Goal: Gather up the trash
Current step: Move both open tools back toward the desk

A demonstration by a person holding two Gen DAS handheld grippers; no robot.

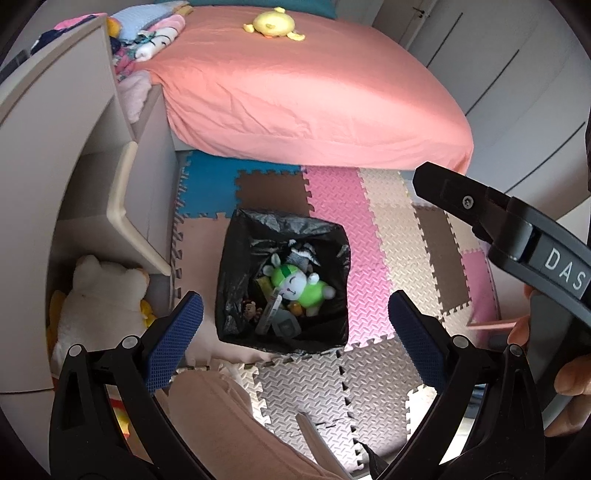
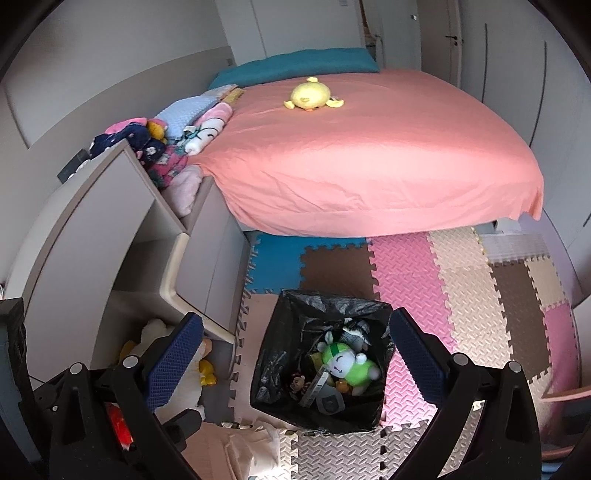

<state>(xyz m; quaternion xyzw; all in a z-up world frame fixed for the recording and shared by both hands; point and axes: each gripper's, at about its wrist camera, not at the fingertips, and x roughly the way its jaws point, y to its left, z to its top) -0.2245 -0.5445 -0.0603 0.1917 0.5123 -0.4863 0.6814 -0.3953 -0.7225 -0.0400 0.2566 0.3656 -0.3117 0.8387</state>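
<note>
Bin: a square bin lined with a black bag [image 1: 236, 273] [image 2: 273, 354] stands on the foam puzzle mat [image 1: 399, 258] [image 2: 461, 295] near the foot of the bed, open at the top.
Bin contents: a green and white plush toy [image 1: 299, 286] [image 2: 347, 363] lies on top of the heap; a grey striped item [image 1: 303, 254] [image 2: 352, 332] sits behind it, a small brown figure [image 1: 250, 308] [image 2: 297, 382] near the bag's left wall, and flat wrappers and packets underneath, too jumbled to name.
Task's thing: the collected trash is in the bin, below and between the fingers in both views.
Left gripper [image 1: 295, 339]: blue pads wide apart, nothing between them, held above the bin's near edge.
Right gripper [image 2: 295, 354]: blue pads wide apart, empty, held above the bin.
Shelf unit: a beige open cabinet [image 1: 48, 177] [image 2: 110, 236] stands left of the bin; a white plush animal [image 1: 99, 295] [image 2: 155, 332] sits in its bottom compartment.
Bed: a coral sheet [image 1: 303, 92] [image 2: 369, 155] with a yellow plush [image 1: 273, 24] [image 2: 310, 94] lying on it; folded blankets and clothes are piled along its left side.
Only in left wrist view: the other gripper's black body, lettered "DAS", with the person's hand [image 1: 569, 376] on it at the right edge; a beige trouser leg [image 1: 229, 424] at the bottom.
Only in right wrist view: a teal pillow [image 2: 295, 64] at the head of the bed, a door handle on the far wall, and crumpled pale paper [image 2: 255, 450] on the mat just before the bin.
</note>
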